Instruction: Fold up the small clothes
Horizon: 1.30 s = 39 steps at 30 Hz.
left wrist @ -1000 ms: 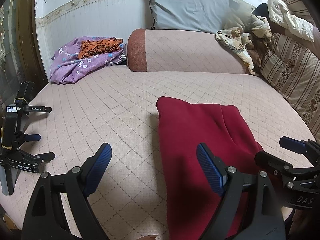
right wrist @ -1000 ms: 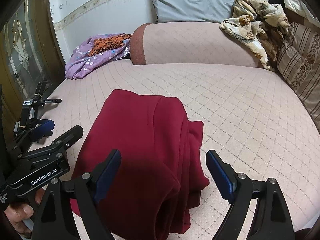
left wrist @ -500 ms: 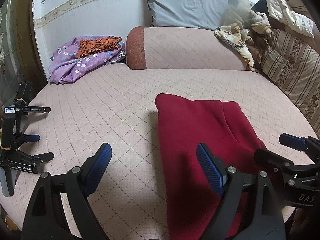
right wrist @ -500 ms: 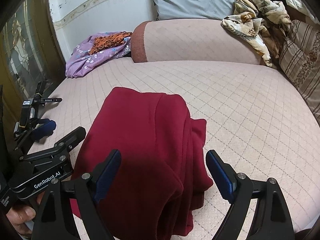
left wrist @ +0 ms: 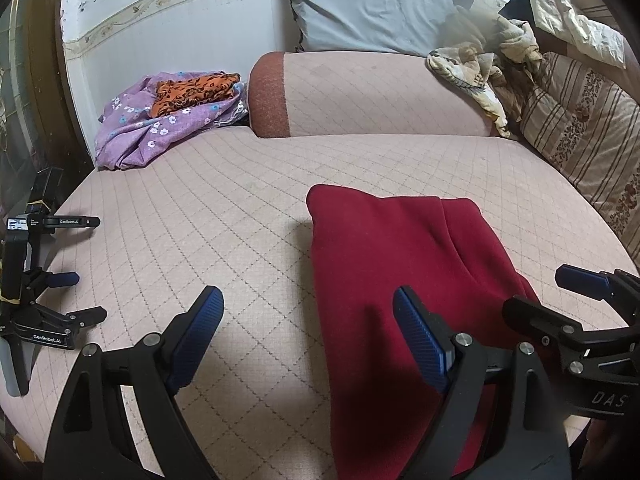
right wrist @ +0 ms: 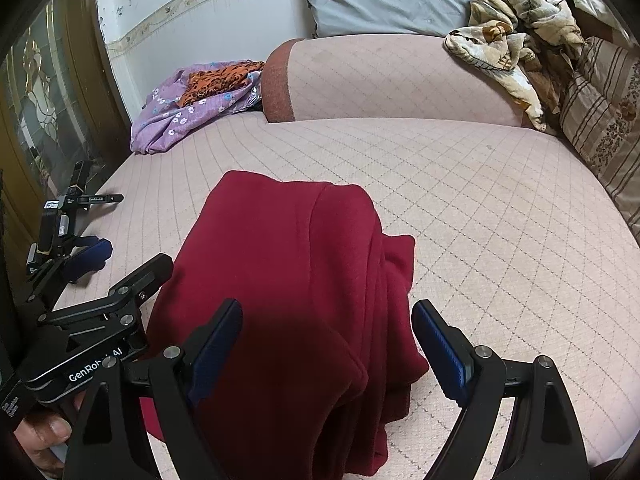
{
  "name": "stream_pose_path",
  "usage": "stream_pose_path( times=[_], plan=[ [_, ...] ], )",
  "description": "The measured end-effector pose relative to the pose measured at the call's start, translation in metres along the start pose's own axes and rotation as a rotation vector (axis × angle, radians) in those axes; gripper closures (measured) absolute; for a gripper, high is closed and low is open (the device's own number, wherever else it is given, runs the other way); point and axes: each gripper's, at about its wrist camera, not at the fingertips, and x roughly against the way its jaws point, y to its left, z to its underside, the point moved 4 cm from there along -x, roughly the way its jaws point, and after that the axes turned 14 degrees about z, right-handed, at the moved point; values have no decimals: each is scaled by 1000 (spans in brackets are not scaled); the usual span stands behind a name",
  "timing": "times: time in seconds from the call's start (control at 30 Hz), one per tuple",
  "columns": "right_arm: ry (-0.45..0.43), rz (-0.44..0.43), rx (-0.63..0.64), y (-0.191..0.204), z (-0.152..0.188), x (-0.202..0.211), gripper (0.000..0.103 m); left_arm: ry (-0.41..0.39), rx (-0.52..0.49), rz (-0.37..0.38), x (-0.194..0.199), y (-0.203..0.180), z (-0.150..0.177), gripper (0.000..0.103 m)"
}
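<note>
A dark red garment (left wrist: 404, 276) lies folded in a long stack on the pink quilted bed (left wrist: 208, 216); it also shows in the right wrist view (right wrist: 288, 280). My left gripper (left wrist: 308, 332) is open and empty, above the garment's left edge near the bed's front. My right gripper (right wrist: 326, 344) is open and empty, just above the garment's near end. Each gripper shows in the other's view: the right one at the right edge (left wrist: 580, 320), the left one at the left edge (right wrist: 100, 320).
A purple floral cloth (left wrist: 160, 124) with an orange patterned piece (left wrist: 192, 90) lies at the back left. A bolster (left wrist: 372, 96), a grey pillow (left wrist: 372, 8), crumpled beige cloth (left wrist: 480, 64) and striped cushions (left wrist: 580, 128) line the back and right. Spare grippers (left wrist: 36, 280) lie at the left edge.
Both grippers stay open over the garment and have barely shifted. The garment has not moved.
</note>
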Motion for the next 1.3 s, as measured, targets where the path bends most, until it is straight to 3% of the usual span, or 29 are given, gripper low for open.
stream_pose_path(
  times=[1.3],
  plan=[
    [15,-16,17,11,5,-3,15,10,-3,-6,-1,1,-1,16]
  ],
)
